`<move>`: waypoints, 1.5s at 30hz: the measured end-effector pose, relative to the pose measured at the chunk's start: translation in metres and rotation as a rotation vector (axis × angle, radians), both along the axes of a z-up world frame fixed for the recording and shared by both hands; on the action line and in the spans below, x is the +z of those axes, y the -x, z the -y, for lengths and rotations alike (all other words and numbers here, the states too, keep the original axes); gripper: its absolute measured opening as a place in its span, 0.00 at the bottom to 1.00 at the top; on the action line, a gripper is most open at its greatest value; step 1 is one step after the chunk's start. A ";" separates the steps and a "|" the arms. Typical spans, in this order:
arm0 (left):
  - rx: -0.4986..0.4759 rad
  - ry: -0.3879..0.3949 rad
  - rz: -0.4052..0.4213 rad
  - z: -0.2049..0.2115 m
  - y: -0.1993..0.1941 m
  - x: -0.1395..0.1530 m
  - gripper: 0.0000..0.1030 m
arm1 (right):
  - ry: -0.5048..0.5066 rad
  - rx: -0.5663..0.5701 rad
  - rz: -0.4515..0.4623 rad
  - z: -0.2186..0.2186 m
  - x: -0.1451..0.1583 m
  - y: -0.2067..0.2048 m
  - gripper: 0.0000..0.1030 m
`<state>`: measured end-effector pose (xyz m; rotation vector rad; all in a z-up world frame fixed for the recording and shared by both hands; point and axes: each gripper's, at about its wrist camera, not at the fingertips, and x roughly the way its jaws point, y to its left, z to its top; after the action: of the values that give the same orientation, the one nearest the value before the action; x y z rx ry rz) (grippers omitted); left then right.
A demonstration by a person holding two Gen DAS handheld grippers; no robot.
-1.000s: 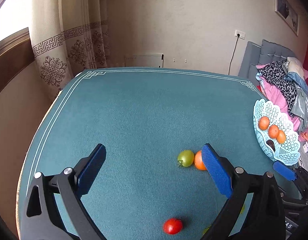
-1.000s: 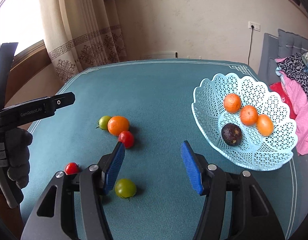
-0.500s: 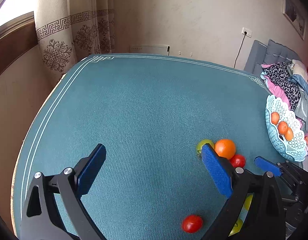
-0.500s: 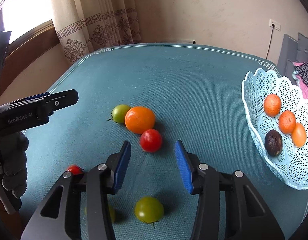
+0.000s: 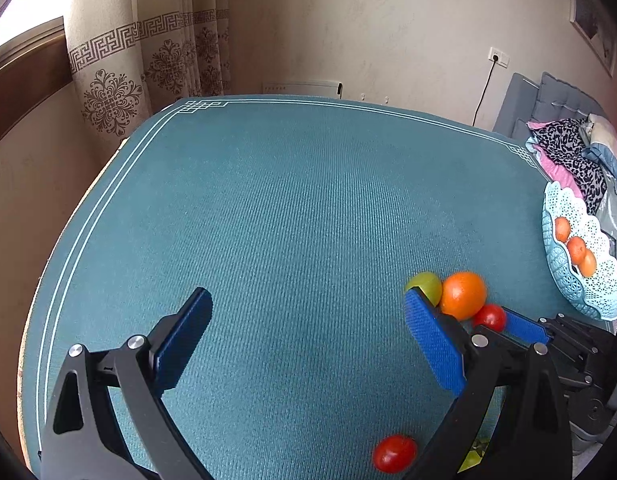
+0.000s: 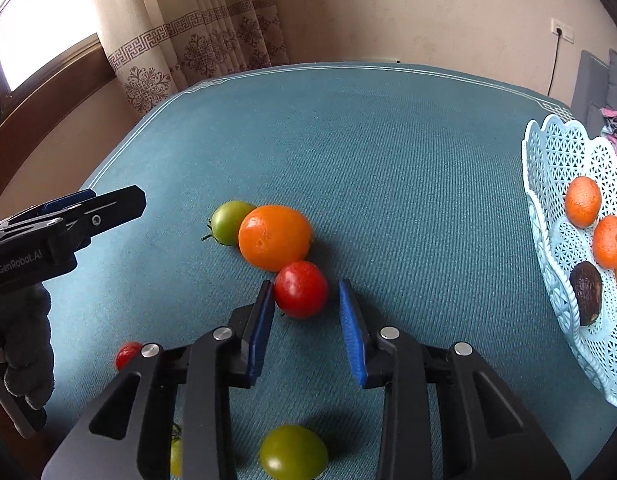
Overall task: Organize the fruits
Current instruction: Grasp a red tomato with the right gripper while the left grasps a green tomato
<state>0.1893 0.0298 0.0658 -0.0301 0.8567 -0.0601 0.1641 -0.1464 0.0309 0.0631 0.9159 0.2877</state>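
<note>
A red tomato (image 6: 300, 290) lies on the teal tablecloth, touching a big orange (image 6: 274, 237) with a green tomato (image 6: 228, 222) behind it. My right gripper (image 6: 306, 285) straddles the red tomato and its jaws are closing; the left pad touches it and a small gap shows at the right pad. My left gripper (image 5: 306, 296) hangs wide open over bare cloth, holding nothing. From the left wrist I see the same orange (image 5: 463, 295) and red tomato (image 5: 490, 317). The light blue lattice basket (image 6: 548, 160) at the right holds three small oranges and a dark fruit.
A small red tomato (image 6: 126, 354), a green tomato (image 6: 292, 458) and a yellow-green one (image 6: 175, 456) lie near the table's front edge under my right gripper. A gloved hand (image 6: 26, 352) holds the left gripper. Curtains and a wall stand behind; clothes pile up at the far right.
My right gripper has come forward and down to the fruit cluster, and its jaws have narrowed around the red tomato. The left gripper stays wide open and has sunk a little.
</note>
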 end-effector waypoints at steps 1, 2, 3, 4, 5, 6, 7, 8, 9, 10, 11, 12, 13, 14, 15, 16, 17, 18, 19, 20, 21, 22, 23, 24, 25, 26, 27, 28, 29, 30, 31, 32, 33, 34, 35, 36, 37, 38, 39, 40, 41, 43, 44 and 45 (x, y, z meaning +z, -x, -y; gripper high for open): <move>-0.003 -0.003 -0.001 0.001 0.000 0.000 0.95 | 0.001 0.005 0.000 -0.001 0.000 0.000 0.26; -0.006 -0.006 -0.001 0.002 -0.001 -0.001 0.95 | 0.002 0.007 0.000 -0.002 0.000 0.000 0.26; -0.008 -0.009 -0.002 0.004 -0.001 -0.001 0.95 | 0.002 0.009 0.001 -0.002 0.000 0.000 0.26; -0.011 -0.012 -0.002 0.006 0.000 -0.001 0.95 | 0.000 0.012 0.002 -0.002 0.000 0.001 0.26; -0.016 -0.015 -0.002 0.008 0.000 -0.001 0.95 | -0.003 0.012 0.002 -0.001 0.000 0.001 0.26; -0.021 -0.019 -0.002 0.010 0.000 -0.001 0.95 | -0.008 0.010 0.003 0.002 0.000 0.004 0.26; -0.026 -0.022 -0.002 0.013 0.000 0.000 0.95 | -0.012 0.007 0.006 0.006 0.001 0.007 0.26; -0.032 -0.025 -0.004 0.016 -0.001 -0.001 0.95 | -0.016 0.003 0.009 0.009 0.002 0.009 0.26; -0.040 -0.029 -0.005 0.020 -0.001 -0.001 0.95 | -0.018 -0.004 0.013 0.011 0.004 0.011 0.26; -0.049 -0.035 -0.004 0.024 0.000 -0.001 0.95 | -0.020 -0.010 0.017 0.014 0.005 0.012 0.26; -0.059 -0.041 -0.003 0.029 0.000 -0.001 0.95 | -0.021 -0.016 0.020 0.017 0.006 0.014 0.26; -0.072 -0.047 -0.001 0.034 0.000 0.000 0.95 | -0.024 -0.022 0.022 0.020 0.007 0.015 0.26; -0.083 -0.054 0.003 0.039 0.000 0.000 0.95 | -0.027 -0.028 0.023 0.023 0.008 0.017 0.26; -0.094 -0.061 0.006 0.045 0.001 0.000 0.95 | -0.029 -0.033 0.025 0.025 0.009 0.018 0.26; -0.106 -0.068 0.009 0.050 0.001 0.001 0.95 | -0.031 -0.037 0.026 0.028 0.010 0.021 0.26; -0.117 -0.073 0.010 0.055 0.002 0.001 0.95 | -0.033 -0.041 0.027 0.032 0.010 0.023 0.26; -0.126 -0.076 0.011 0.060 0.002 0.001 0.95 | -0.034 -0.045 0.027 0.034 0.011 0.025 0.26; -0.135 -0.081 0.012 0.064 0.003 0.001 0.95 | -0.035 -0.048 0.028 0.038 0.010 0.028 0.26; -0.144 -0.087 0.013 0.068 0.004 0.001 0.95 | -0.036 -0.052 0.029 0.040 0.011 0.031 0.26; -0.151 -0.095 0.014 0.072 0.005 0.000 0.95 | -0.038 -0.056 0.030 0.043 0.010 0.033 0.26; -0.157 -0.102 0.015 0.075 0.006 -0.001 0.95 | -0.043 -0.060 0.030 0.047 0.010 0.035 0.26; -0.161 -0.109 0.017 0.077 0.006 -0.002 0.95 | -0.048 -0.064 0.031 0.049 0.011 0.037 0.26; -0.162 -0.116 0.017 0.079 0.006 -0.003 0.95 | -0.051 -0.068 0.034 0.052 0.011 0.039 0.26; -0.161 -0.122 0.014 0.079 0.005 -0.004 0.95 | -0.052 -0.071 0.036 0.054 0.012 0.040 0.26; -0.159 -0.126 0.009 0.078 0.005 -0.006 0.95 | -0.052 -0.073 0.038 0.055 0.012 0.041 0.26; -0.157 -0.129 0.004 0.078 0.005 -0.007 0.95 | -0.051 -0.073 0.038 0.056 0.012 0.042 0.26; -0.157 -0.133 0.000 0.077 0.004 -0.008 0.95 | -0.053 -0.072 0.038 0.057 0.011 0.044 0.26; -0.159 -0.141 -0.003 0.076 0.003 -0.010 0.95 | -0.055 -0.070 0.037 0.057 0.011 0.044 0.26; -0.159 -0.149 -0.004 0.076 0.003 -0.011 0.95 | -0.057 -0.069 0.037 0.060 0.010 0.046 0.26; -0.160 -0.154 -0.006 0.076 0.003 -0.012 0.95 | -0.059 -0.068 0.038 0.060 0.010 0.046 0.26; -0.165 -0.157 -0.008 0.076 0.002 -0.012 0.95 | -0.061 -0.067 0.039 0.059 0.011 0.047 0.26; -0.171 -0.163 -0.010 0.078 0.001 -0.013 0.95 | -0.062 -0.065 0.041 0.058 0.011 0.046 0.26; -0.178 -0.170 -0.011 0.079 0.000 -0.014 0.95 | -0.064 -0.065 0.042 0.058 0.012 0.047 0.26; -0.187 -0.177 -0.012 0.082 -0.001 -0.015 0.95 | -0.065 -0.065 0.043 0.059 0.012 0.048 0.26; -0.193 -0.185 -0.012 0.085 -0.001 -0.015 0.95 | -0.067 -0.066 0.044 0.059 0.013 0.049 0.26; -0.196 -0.194 -0.013 0.087 -0.003 -0.016 0.95 | -0.069 -0.068 0.045 0.060 0.013 0.049 0.26; -0.199 -0.199 -0.014 0.088 -0.004 -0.017 0.95 | -0.072 -0.071 0.046 0.061 0.013 0.050 0.26; -0.202 -0.198 -0.012 0.089 -0.006 -0.017 0.95 | -0.075 -0.074 0.047 0.063 0.014 0.050 0.26; -0.205 -0.198 -0.007 0.088 -0.008 -0.017 0.95 | -0.077 -0.077 0.048 0.064 0.014 0.051 0.26; -0.207 -0.200 -0.005 0.088 -0.009 -0.016 0.95 | -0.079 -0.078 0.048 0.066 0.014 0.051 0.26; -0.205 -0.203 -0.004 0.088 -0.011 -0.015 0.95 | -0.080 -0.080 0.049 0.068 0.014 0.052 0.26; -0.196 -0.205 -0.002 0.086 -0.015 -0.015 0.95 | -0.084 -0.082 0.048 0.070 0.013 0.053 0.26; -0.189 -0.203 -0.002 0.086 -0.018 -0.014 0.95 | -0.085 -0.083 0.048 0.071 0.013 0.054 0.26; -0.185 -0.198 -0.004 0.085 -0.020 -0.013 0.95 | -0.086 -0.083 0.048 0.071 0.013 0.054 0.26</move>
<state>0.2091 -0.0555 0.0531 0.2350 0.8644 -0.1486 0.1103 -0.2174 0.0436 0.1727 0.8509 0.2504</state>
